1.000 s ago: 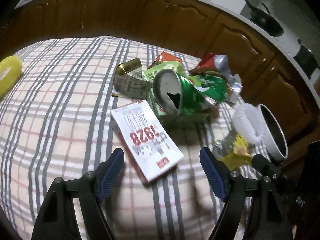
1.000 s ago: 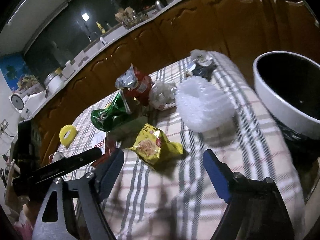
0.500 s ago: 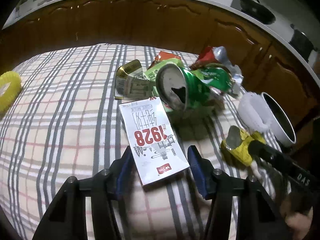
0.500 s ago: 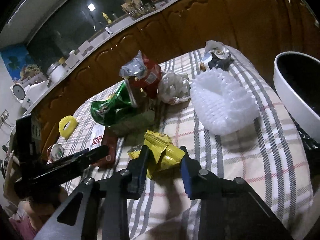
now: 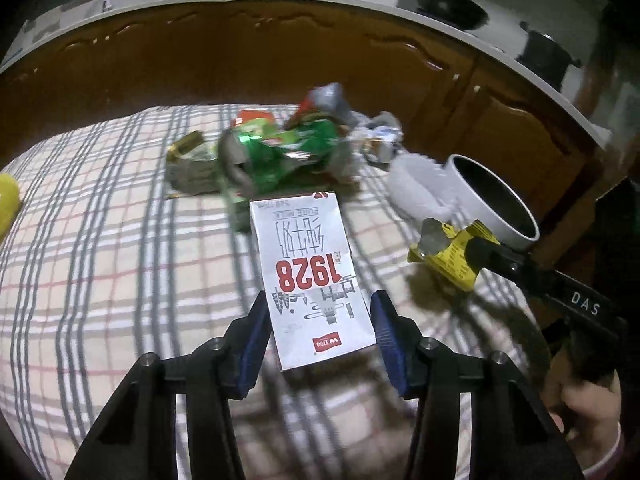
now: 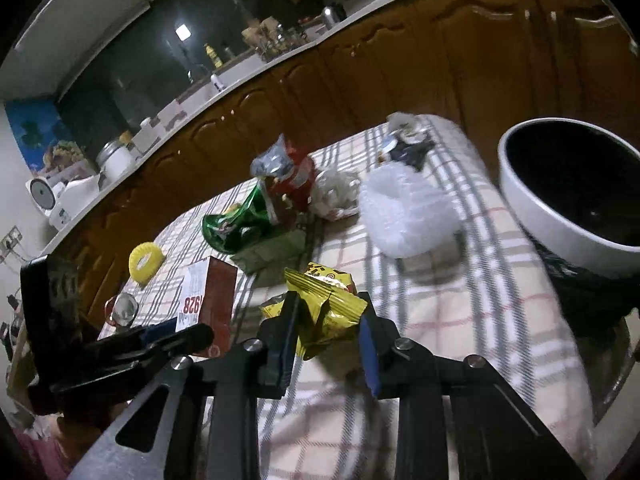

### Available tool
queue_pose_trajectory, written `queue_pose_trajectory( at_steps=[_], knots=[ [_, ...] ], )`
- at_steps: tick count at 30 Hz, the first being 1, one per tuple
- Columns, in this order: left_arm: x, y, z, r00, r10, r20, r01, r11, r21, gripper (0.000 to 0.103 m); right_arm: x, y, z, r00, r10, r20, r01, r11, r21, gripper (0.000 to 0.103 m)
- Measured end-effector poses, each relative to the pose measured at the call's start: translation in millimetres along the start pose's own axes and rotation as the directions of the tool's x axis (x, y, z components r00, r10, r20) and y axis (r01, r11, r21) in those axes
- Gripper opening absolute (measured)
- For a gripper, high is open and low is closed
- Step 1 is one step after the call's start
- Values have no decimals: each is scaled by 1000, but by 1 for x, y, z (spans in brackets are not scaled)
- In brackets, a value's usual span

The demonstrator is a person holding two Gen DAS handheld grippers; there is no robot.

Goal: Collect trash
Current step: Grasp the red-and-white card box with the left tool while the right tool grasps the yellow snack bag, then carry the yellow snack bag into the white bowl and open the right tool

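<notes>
left tongs (image 5: 319, 322) clamp milk carton (image 5: 310, 276); right tongs (image 6: 328, 326) clamp yellow wrapper (image 6: 324, 306).

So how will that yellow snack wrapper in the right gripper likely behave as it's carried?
The yellow snack wrapper looks crumpled and thin, so it is probably floppy and very light. Its glossy film may slip, though the right gripper pinches its folds.

L gripper (image 5: 318, 320) clamped, R gripper (image 6: 328, 320) clamped (both angled down)
</notes>
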State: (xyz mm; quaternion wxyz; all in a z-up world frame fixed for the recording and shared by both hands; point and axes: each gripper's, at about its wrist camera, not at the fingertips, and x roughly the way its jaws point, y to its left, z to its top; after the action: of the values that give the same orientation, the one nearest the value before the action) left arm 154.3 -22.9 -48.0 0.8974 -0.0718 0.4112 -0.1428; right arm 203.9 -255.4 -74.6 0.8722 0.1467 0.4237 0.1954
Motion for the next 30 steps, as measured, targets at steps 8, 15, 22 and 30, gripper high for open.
queue_pose_trajectory(
  at_steps=[8, 15, 22, 30],
  knots=[
    [4, -37, 3, 998, -54, -10, 55, 996, 74, 47, -36, -26, 1, 997, -49, 66, 46, 998, 47, 28],
    [22, -67, 12, 995, -94, -27, 96, 987, 131, 46, -64, -53, 5, 988, -101, 118, 90, 991, 96, 28],
    [38, -99, 24, 991, -128, -35, 132, 975, 180, 46, -87, -79, 11, 976, -145, 162, 122, 983, 140, 28],
    [58, -126, 45, 987, -158, -41, 163, 962, 217, 46, -102, -104, 23, 963, -183, 197, 150, 974, 172, 28]
  ],
)
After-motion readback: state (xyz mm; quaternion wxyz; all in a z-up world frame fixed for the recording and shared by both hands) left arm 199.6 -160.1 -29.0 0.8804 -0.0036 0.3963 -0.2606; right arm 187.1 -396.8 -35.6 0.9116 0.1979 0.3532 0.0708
